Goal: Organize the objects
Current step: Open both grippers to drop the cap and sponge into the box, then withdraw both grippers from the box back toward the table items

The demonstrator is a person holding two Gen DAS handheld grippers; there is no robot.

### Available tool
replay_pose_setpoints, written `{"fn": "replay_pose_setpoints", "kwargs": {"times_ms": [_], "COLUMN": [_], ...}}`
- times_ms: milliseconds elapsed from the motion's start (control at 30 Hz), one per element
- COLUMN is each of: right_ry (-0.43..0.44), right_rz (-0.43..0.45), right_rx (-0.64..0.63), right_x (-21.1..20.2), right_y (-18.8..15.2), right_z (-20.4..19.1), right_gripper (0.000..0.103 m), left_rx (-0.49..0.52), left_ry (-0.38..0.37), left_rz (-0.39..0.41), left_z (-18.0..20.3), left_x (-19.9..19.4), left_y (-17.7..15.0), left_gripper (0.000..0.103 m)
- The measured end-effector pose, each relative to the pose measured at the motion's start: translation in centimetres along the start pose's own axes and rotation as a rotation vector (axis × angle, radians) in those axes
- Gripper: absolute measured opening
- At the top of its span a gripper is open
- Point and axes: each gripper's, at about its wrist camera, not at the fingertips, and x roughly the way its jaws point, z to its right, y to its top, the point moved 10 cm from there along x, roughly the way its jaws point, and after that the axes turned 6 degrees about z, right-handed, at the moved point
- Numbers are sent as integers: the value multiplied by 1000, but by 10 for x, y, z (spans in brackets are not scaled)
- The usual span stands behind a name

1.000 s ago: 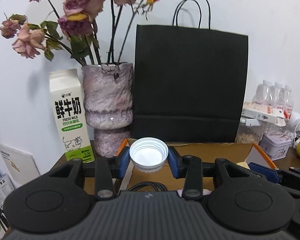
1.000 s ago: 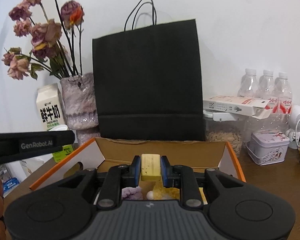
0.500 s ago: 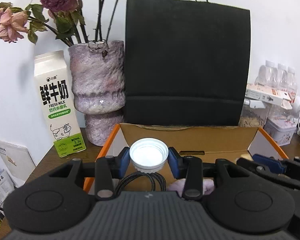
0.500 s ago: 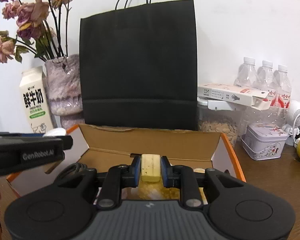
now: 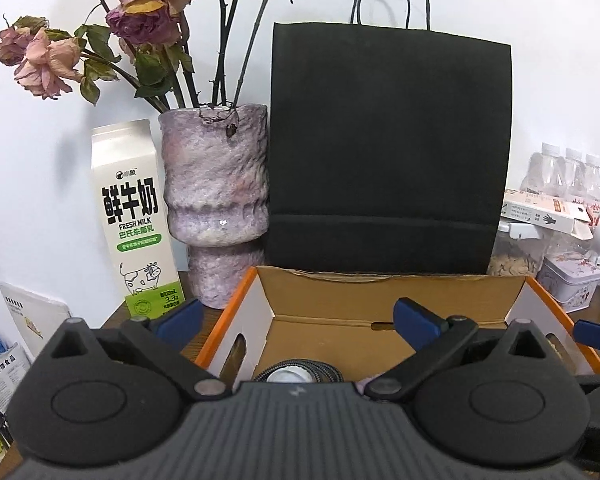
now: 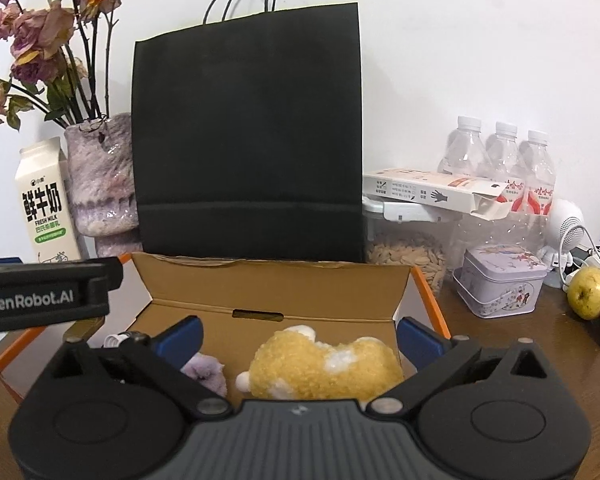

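Both of your grippers have just been opening, and each has let go of its load: a second ago the left gripper (image 5: 298, 318) pinched a white cap and the right gripper (image 6: 298, 338) pinched a small yellow block; now the jaws of both stand spread wide with nothing between the blue pads.

Left wrist view: the white cap (image 5: 289, 377) now lies on the floor of the cardboard box (image 5: 380, 304), at its near edge, ringed by a coiled black cable (image 5: 328, 370) and half hidden by your gripper body. The box has orange outer edges and its lid flap stands up at the far side.

Right wrist view: the yellow block cannot be picked out now; a yellow plush toy (image 6: 324, 364) with white patches fills the near right of the box, and a purple plush (image 6: 206, 372) lies just to its left. Your left gripper shows at the left edge of this view over the box's left wall.

Surroundings: a black paper bag (image 6: 246, 140) stands upright behind the box. Left of it are a mottled purple vase (image 5: 214, 204) with dried roses (image 5: 144, 24) and a milk carton (image 5: 134, 216). Right of the box, on the wooden table (image 6: 540, 340), stand a lilac tin (image 6: 500, 286), a jar of seeds (image 6: 408, 256), three water bottles (image 6: 500, 152) and a yellow-green fruit (image 6: 590, 292).
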Motion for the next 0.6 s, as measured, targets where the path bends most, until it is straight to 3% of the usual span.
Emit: {"fn": "replay_pose_setpoints", "kwargs": {"times_ms": [600], "right_ry": [6], "right_rz": [3], "right_rx": [0], "right_x": [-5], "right_y": [3], "right_z": [-3], "right_gripper": [103], "left_rx": [-18], "left_ry": [6], "left_rz": [7], "left_z": [-3], "left_x": [-7], "left_y": [3], "left_gripper": [103]}}
